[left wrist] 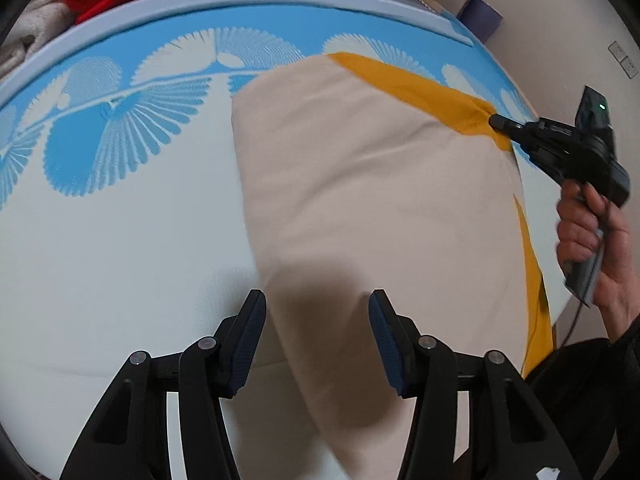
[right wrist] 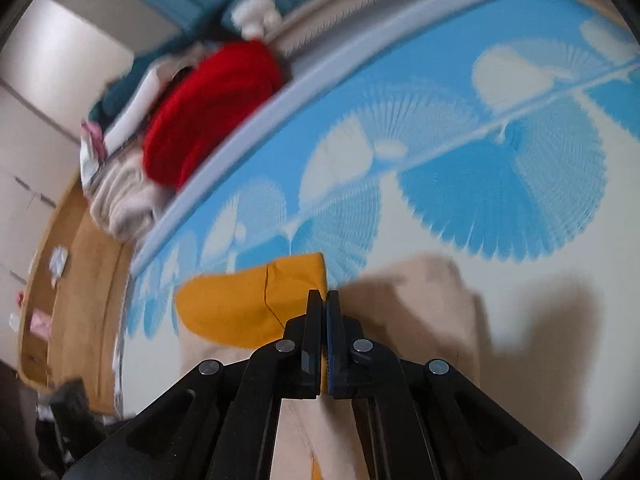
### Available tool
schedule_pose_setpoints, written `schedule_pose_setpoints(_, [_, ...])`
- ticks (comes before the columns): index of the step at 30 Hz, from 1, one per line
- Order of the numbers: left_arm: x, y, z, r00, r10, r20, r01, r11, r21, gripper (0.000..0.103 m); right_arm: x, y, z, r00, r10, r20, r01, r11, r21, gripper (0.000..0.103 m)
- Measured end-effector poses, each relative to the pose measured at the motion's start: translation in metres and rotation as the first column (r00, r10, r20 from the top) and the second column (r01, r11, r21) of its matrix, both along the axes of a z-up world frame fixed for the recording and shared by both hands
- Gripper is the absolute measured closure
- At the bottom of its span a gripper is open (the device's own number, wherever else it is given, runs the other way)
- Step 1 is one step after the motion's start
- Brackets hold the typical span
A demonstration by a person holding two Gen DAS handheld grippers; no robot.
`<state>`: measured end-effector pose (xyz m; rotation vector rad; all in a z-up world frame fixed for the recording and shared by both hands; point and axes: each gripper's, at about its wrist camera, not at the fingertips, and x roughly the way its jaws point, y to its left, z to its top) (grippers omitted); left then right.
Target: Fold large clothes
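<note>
beige garment (left wrist: 360, 200) with mustard-yellow trim (left wrist: 420, 88) lay spread on the bed cover (left wrist: 120, 260), white with a blue fan print along the far edge. left gripper (left wrist: 317, 336) hung above the near end of the garment, pointing steeply down, jaws apart, beige fabric running between the fingers (left wrist: 250, 340) but the pads weren't pressing on it, as far as the left wrist view showed. right gripper (left wrist: 494, 121) was off to the right side, held in the person's hand (left wrist: 592, 236), tips pinched on the yellow trim at the garment's far right corner, fabric puckered there. in the right wrist view the right gripper (right wrist: 324, 296) jaws stood clamped together with a sliver of yellow cloth caught between the pads, the yellow trim (right wrist: 240, 300) fanning out to the left of the tips and the beige garment (right wrist: 420, 300) to the right. that view was motion-blurred. beyond the bed cover's edge sat a pile of clothes, red item (right wrist: 212, 108) on top of a cream knit (right wrist: 124, 196). wooden floor (right wrist: 80, 280) showed at the left of the right wrist view.
</note>
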<state>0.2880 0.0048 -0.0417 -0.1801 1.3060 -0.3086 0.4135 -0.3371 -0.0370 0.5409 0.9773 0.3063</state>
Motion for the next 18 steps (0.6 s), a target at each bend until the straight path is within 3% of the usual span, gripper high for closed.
schedule_pose_setpoints(3, [-0.005,-0.011,-0.007,0.998,-0.052,-0.021,0.053,0.998,0.033,0.055,0.006,-0.004,-0.015,0.992,-0.111,-0.053,0.099,0.976,-0.193,0.102])
schedule_pose_setpoints(7, [-0.013,-0.017,-0.007,0.996,-0.084,-0.017,0.085,0.995,0.049,0.054,0.013,0.001,-0.034,0.986,-0.112,-0.123,0.081,0.970,-0.229,0.101])
schedule_pose_setpoints(9, [-0.017,-0.018,0.000,0.994,-0.105,0.002,0.105,0.994,0.009,0.054,0.013,0.010,-0.033,0.989,-0.087,-0.123,0.049,0.957,-0.285,0.100])
schedule_pose_setpoints(10, [-0.019,-0.020,0.002,0.992,-0.124,0.011,0.124,0.992,-0.007,0.054,0.012,0.014,-0.031,0.990,-0.081,-0.114,0.039,0.943,-0.331,0.093])
schedule_pose_setpoints(12, [-0.027,-0.031,0.004,0.982,-0.189,0.015,0.189,0.982,-0.001,0.054,0.006,0.017,-0.018,0.994,-0.080,-0.076,0.041,0.910,-0.413,0.092])
schedule_pose_setpoints(15, [-0.039,-0.046,-0.010,0.965,-0.262,-0.019,0.263,0.959,0.104,0.055,-0.013,0.007,0.005,1.000,-0.014,-0.009,0.010,0.919,-0.395,0.086])
schedule_pose_setpoints(17, [-0.043,-0.050,-0.013,0.963,-0.268,-0.025,0.268,0.954,0.130,0.055,-0.033,0.010,0.019,0.992,0.123,0.027,-0.108,0.943,-0.316,0.085])
schedule_pose_setpoints(18, [-0.044,-0.050,-0.011,0.964,-0.266,-0.021,0.266,0.956,0.121,0.054,-0.044,0.015,0.022,0.977,0.210,0.027,-0.193,0.934,-0.302,0.085])
